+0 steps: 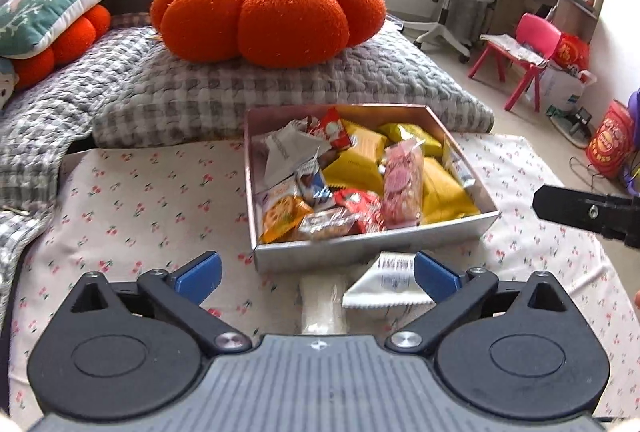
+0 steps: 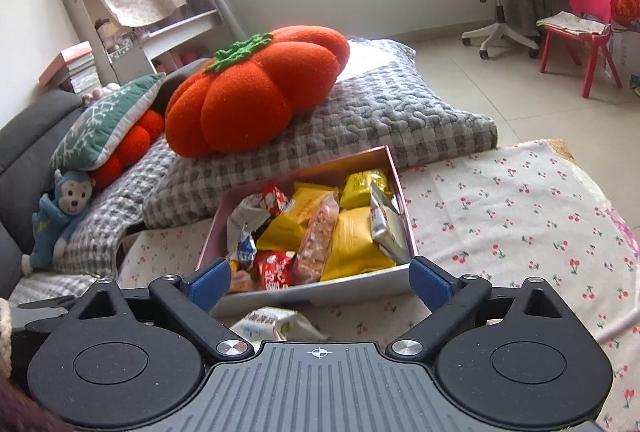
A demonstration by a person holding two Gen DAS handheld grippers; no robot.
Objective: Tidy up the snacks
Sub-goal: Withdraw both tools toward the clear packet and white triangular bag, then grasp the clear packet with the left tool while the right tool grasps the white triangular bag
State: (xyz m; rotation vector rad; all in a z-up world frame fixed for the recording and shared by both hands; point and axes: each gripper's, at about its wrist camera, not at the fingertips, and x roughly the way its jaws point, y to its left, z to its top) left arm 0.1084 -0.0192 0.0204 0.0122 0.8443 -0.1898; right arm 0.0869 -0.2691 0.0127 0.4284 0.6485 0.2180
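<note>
The left gripper (image 1: 318, 278) is standing with its blue-padded jaws spread wide and gripping nothing. Between them, lying on the cloth, a white-and-silver crimped snack packet (image 1: 386, 282) is resting just short of the box, close to the right pad; whether it is touching that pad cannot be told. The right gripper (image 2: 320, 282) is likewise hanging wide open and empty, its blue pads framing the near wall of the box, and a pale crumpled snack wrapper (image 2: 272, 324) is lying on the cloth below them, just in front of the box.

Just beyond both sets of jaws, the shallow pink-and-silver cardboard box (image 1: 360, 246) is sitting on the cherry-print white tablecloth (image 1: 152, 191), filled with packets: yellow pouches (image 1: 440, 187), a pink clear-wrapped snack bar (image 1: 402, 183), red-and-white wrappers (image 1: 336, 129) and an orange packet (image 1: 282, 216). In the left view, the black tip of the right gripper is poking in from the right edge.

Behind the box, a grey checked quilted cushion (image 1: 320, 87) is carrying an orange pumpkin-shaped plush pillow (image 1: 272, 7). A blue monkey soft toy (image 2: 60, 216) is leaning on the sofa.
</note>
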